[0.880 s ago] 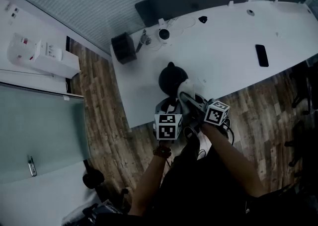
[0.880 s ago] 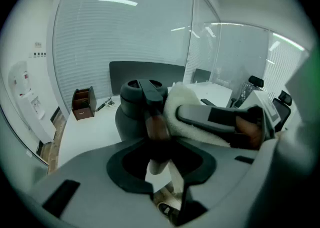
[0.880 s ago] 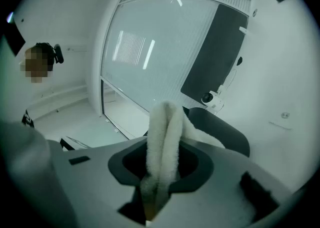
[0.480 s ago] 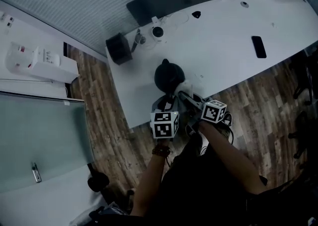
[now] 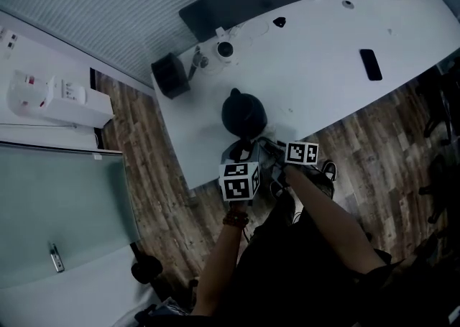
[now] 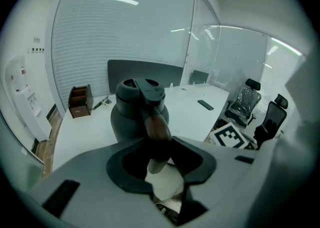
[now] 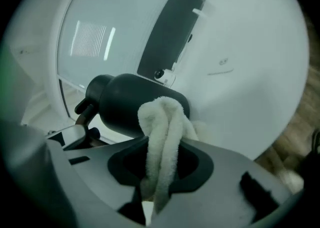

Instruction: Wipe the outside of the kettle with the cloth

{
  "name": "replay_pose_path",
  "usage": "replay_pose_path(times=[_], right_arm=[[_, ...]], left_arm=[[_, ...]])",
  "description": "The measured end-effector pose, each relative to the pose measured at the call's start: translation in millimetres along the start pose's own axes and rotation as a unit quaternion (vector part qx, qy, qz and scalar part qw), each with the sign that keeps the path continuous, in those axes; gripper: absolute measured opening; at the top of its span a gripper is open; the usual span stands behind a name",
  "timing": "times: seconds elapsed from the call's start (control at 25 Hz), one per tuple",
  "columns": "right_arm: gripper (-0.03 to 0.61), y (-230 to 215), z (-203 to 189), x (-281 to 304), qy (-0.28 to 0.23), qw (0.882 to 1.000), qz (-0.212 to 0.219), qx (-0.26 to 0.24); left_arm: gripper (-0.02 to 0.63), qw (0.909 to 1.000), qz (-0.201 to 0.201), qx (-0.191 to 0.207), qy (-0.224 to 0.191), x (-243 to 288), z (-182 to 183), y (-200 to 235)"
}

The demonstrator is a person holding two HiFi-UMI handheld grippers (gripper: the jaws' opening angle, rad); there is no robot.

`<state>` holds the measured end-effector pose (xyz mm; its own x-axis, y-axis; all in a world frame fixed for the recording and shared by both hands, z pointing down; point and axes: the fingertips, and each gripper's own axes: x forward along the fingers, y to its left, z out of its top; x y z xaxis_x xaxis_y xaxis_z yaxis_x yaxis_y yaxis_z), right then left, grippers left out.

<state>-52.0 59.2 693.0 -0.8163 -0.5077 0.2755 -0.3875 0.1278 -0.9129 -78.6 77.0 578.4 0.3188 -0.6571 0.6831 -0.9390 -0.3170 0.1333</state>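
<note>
Left gripper (image 6: pixel 159 148): you are clamping its jaws on the handle (image 6: pixel 154 122) of the kettle (image 6: pixel 127 122), which is standing near the front edge of the tabletop (image 5: pixel 323 67); be bracing it firmly.
Right gripper (image 7: pixel 162 172): you are pinching the cloth (image 7: pixel 162 122), its bunched end touching the kettle's side; be sweeping around with light, even pressure.

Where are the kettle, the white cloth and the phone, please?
kettle (image 5: pixel 243 112): head view, on its dark rounded body.
white cloth (image 7: pixel 162 122): right gripper view, on its bunched upper fold.
phone (image 5: pixel 371 64): head view, on its flat dark face.
</note>
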Motion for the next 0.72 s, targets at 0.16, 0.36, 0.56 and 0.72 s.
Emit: replay_pose_path(times=[0.16, 0.36, 0.56, 0.72], right_arm=[[0.094, 39.0, 15.9, -38.0, -0.003, 0.997, 0.077, 0.002], [0.094, 108.3, 50.4, -80.0, -0.068, 0.984, 0.165, -0.018], [0.094, 141.3, 75.8, -41.2, -0.058, 0.978, 0.177, -0.098], [0.094, 123.7, 85.9, -30.7, -0.089, 0.977, 0.174, -0.087]], left_arm=[[0.127, 1.0000, -0.005, 0.005, 0.001, -2.3, -1.6, 1.8], [0.127, 0.9999, -0.006, -0.001, -0.010, -2.5, 0.8, 3.7], [0.127, 0.9998, -0.005, 0.007, -0.020, -3.1, 2.1, 3.4], [0.128, 0.9996, -0.010, 0.006, -0.026, 0.3, 5.5, -2.1]])
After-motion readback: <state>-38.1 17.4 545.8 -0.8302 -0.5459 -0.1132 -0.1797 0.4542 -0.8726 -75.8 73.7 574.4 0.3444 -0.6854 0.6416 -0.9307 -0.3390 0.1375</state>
